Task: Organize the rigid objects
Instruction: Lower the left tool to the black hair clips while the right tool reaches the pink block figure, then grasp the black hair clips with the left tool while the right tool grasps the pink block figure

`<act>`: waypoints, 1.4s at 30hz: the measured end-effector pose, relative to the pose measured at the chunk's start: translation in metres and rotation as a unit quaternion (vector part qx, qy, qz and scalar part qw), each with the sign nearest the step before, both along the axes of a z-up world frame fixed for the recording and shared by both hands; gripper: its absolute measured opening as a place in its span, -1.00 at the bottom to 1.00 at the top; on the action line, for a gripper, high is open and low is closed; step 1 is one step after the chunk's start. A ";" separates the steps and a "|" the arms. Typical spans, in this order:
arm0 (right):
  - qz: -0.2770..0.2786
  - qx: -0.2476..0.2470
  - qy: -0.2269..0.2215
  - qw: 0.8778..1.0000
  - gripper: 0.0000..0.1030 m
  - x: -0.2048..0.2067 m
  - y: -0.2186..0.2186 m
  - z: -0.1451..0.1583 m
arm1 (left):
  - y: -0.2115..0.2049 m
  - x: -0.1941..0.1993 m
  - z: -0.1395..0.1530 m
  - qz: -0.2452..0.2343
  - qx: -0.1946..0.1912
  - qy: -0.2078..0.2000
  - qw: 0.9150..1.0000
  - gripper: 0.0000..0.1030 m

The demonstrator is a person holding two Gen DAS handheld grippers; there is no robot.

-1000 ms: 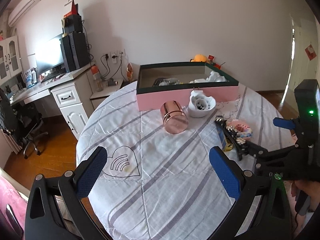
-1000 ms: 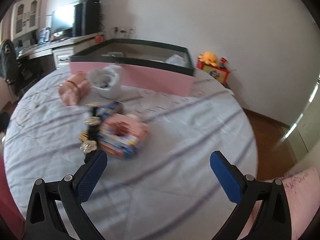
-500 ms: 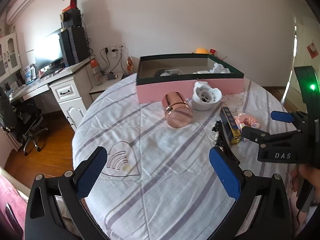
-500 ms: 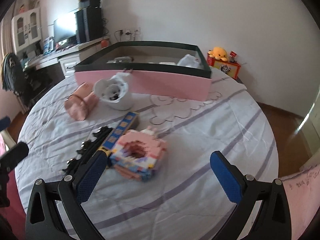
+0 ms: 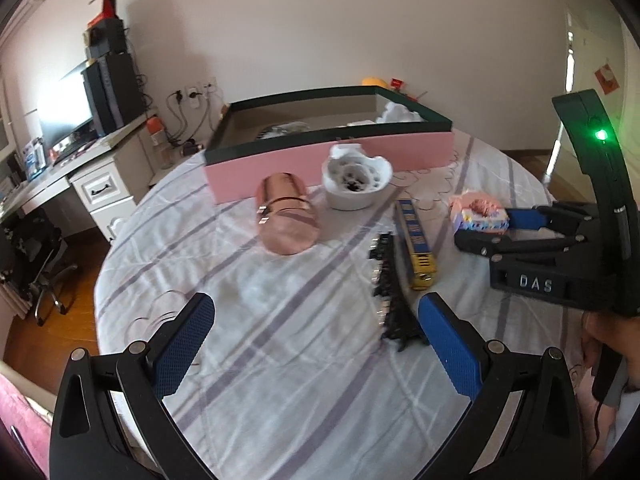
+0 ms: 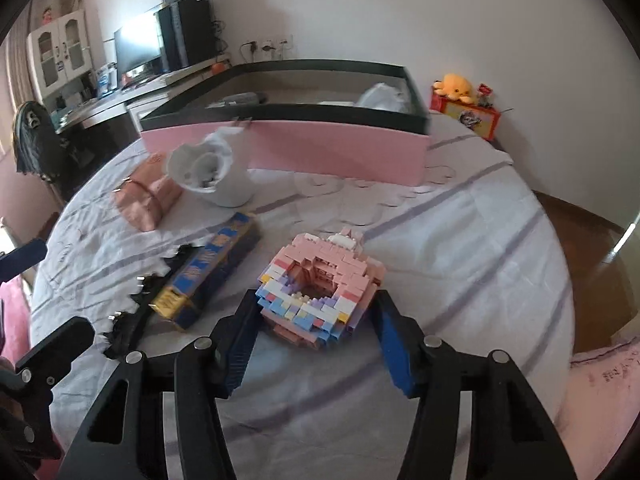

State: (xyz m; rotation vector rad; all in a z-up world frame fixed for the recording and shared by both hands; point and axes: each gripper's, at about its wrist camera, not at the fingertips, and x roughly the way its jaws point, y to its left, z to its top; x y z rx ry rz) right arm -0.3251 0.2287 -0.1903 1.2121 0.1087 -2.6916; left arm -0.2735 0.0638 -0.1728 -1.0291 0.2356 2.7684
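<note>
Blue-padded left tongs (image 5: pixel 316 344), left wrist view: spread wide and empty over the striped bench (image 5: pixel 280 360). At 12 o'clock lies a rose-gold metal cylinder (image 5: pixel 286 218); a black toothed plastic strip (image 5: pixel 390 300) sits at 1 o'clock beside a long blue-and-yellow carton (image 5: pixel 416 246).

Right wrist view: right tongs (image 6: pixel 316 328) have just been closing around the pink-and-pastel brick-built ring model (image 6: pixel 320 280), pads at its sides; firm contact cannot be confirmed. A good grip likely centres the pads low on the model, squeezing gently so bricks stay joined, then lifts toward the pink green-rimmed box (image 6: pixel 340 148) at 12 o'clock.
</note>
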 end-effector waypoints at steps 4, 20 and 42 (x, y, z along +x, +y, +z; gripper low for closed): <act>-0.023 -0.008 0.003 1.000 0.12 -0.004 0.021 0.001 | 0.009 -0.009 -0.009 -0.001 -0.008 -0.019 1.000 1.00; -0.014 -0.004 0.001 1.000 0.34 -0.013 0.023 -0.001 | 0.033 -0.035 -0.023 -0.054 -0.011 -0.037 0.998 -0.45; 0.001 -0.008 0.011 1.000 0.18 -0.001 0.018 -0.005 | 0.001 -0.024 -0.025 0.004 0.008 -0.022 1.000 -0.62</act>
